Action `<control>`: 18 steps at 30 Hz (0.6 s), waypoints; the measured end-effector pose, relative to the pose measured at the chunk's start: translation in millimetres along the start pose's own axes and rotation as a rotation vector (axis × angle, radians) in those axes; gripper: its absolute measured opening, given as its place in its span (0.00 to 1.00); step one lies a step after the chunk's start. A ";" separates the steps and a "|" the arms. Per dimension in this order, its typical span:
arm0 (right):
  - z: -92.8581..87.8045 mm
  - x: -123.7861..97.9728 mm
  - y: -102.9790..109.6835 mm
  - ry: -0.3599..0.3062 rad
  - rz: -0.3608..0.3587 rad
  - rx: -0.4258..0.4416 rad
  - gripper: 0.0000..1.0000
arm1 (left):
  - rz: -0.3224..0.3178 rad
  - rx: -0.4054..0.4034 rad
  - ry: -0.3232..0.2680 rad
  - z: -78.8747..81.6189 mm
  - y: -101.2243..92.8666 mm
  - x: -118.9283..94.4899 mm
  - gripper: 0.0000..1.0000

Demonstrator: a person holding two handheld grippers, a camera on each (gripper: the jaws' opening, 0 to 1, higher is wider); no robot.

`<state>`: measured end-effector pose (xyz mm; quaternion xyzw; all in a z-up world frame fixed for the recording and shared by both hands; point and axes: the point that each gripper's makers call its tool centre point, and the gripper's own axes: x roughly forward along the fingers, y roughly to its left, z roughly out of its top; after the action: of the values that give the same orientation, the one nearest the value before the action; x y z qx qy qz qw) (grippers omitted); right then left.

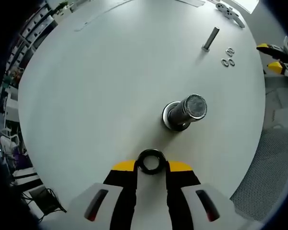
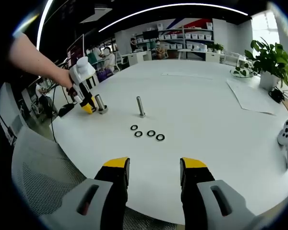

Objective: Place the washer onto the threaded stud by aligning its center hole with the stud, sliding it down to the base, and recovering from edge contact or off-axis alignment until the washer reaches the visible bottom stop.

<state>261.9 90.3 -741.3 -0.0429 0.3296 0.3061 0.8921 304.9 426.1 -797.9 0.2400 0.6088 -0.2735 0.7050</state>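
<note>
Nearest the lens, the left tool (image 1: 151, 165) pinches a dark washer (image 1: 150, 161) between its yellow tips, just short of the threaded stud (image 1: 186, 112) standing on the white worktop (image 1: 101, 96). Best to centre the hole over the stud's flat top, level the ring (a tilt would likely catch the threads), then lower. The right tool (image 2: 155, 165) hangs open, empty, near four spare washers (image 2: 147, 134).
</note>
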 end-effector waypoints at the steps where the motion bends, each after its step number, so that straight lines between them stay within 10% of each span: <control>1: -0.1 -0.1 0.3 0.001 0.001 -0.001 0.44 | 0.001 0.003 0.000 0.0 -0.3 -0.1 0.20; 18: 0.0 0.4 0.5 -0.001 0.005 0.004 0.44 | 0.003 -0.040 -0.017 0.7 -0.5 1.1 0.23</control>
<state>261.8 90.9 -741.4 -0.0402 0.3299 0.3076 0.8916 305.1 425.1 -798.9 0.2245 0.6079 -0.2621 0.7151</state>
